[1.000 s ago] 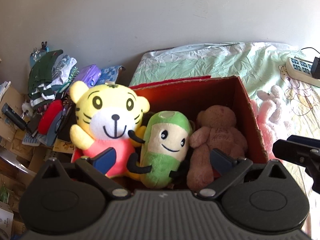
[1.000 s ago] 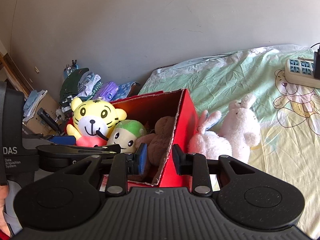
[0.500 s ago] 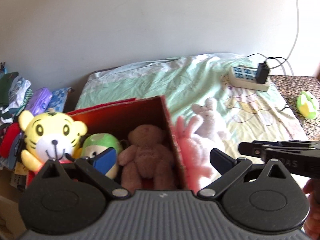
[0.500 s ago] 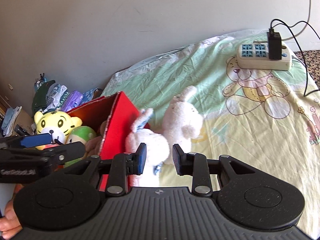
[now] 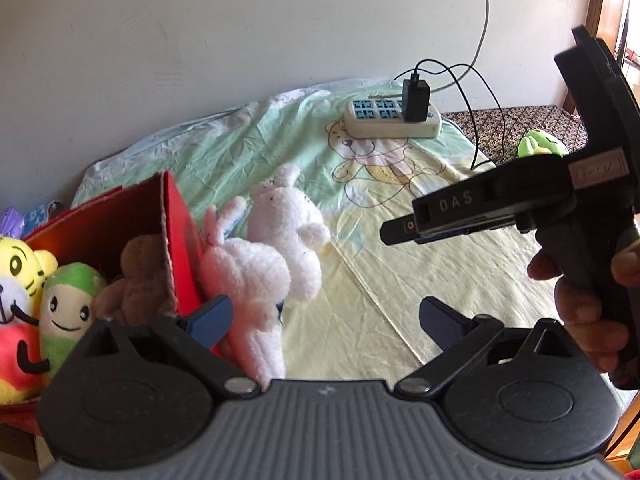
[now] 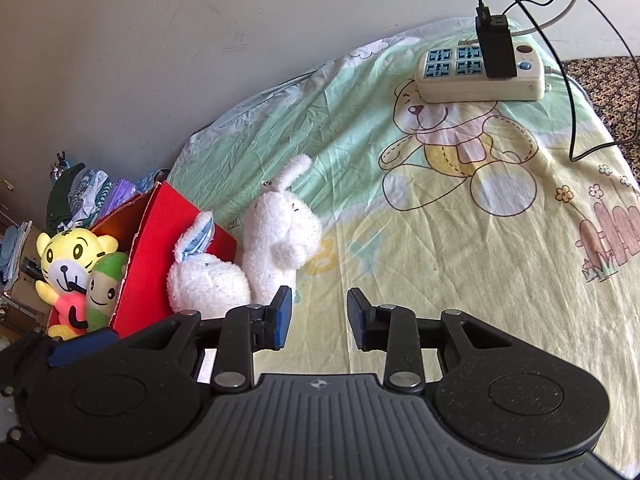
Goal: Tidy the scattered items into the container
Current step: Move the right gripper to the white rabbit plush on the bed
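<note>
Container: red cardboard box [image 6: 168,236], open-topped, at the left end of the bed
Inside the box: yellow tiger plush [image 6: 66,260], green plush [image 6: 105,280] and brown bear plush [image 5: 138,280], upright side by side
Outside the box: two white rabbit plushes, one [image 6: 206,280] leaning on the box's red wall, the other [image 6: 280,240] touching it on the bedsheet

Black tool [image 6: 316,316], blue pads [image 6: 282,316], "DAS" marking.

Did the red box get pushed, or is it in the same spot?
Cannot tell. The red box slid leftward in both views, but so did the bedsheet, so probably only the cameras turned.
</note>
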Motion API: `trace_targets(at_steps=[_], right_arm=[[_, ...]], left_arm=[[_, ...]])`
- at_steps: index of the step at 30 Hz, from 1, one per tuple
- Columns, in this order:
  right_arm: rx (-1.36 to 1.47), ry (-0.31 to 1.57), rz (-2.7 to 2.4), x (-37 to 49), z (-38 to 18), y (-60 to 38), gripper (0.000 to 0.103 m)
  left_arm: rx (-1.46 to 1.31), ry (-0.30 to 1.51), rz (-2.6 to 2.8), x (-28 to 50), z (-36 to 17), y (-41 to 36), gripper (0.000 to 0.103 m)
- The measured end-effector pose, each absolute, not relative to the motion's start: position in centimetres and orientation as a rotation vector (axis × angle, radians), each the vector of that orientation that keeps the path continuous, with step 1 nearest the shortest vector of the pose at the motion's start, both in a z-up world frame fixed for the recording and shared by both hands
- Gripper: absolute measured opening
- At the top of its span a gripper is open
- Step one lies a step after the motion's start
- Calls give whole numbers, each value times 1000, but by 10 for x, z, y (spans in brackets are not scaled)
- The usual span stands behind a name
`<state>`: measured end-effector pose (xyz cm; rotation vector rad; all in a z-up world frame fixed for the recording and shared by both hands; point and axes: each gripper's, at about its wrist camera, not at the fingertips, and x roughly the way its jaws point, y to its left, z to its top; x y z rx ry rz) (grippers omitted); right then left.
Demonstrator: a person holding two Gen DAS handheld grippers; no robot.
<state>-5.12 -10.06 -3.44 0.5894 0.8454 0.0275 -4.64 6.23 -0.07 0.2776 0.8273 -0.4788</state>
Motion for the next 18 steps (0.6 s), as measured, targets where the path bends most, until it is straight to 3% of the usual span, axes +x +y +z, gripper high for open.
trace_targets(at_steps=[4, 14, 18], right_arm=[[585, 862, 132, -37, -35, -92, 35], [465, 888, 343, 12, -32, -48, 52], [518, 914, 388, 29, -43, -41, 52]], left_arm=[[310, 825, -420, -51, -13, 60, 100], [262, 874, -349, -53, -40, 70, 100], [237, 895, -337, -48, -52, 74, 100]])
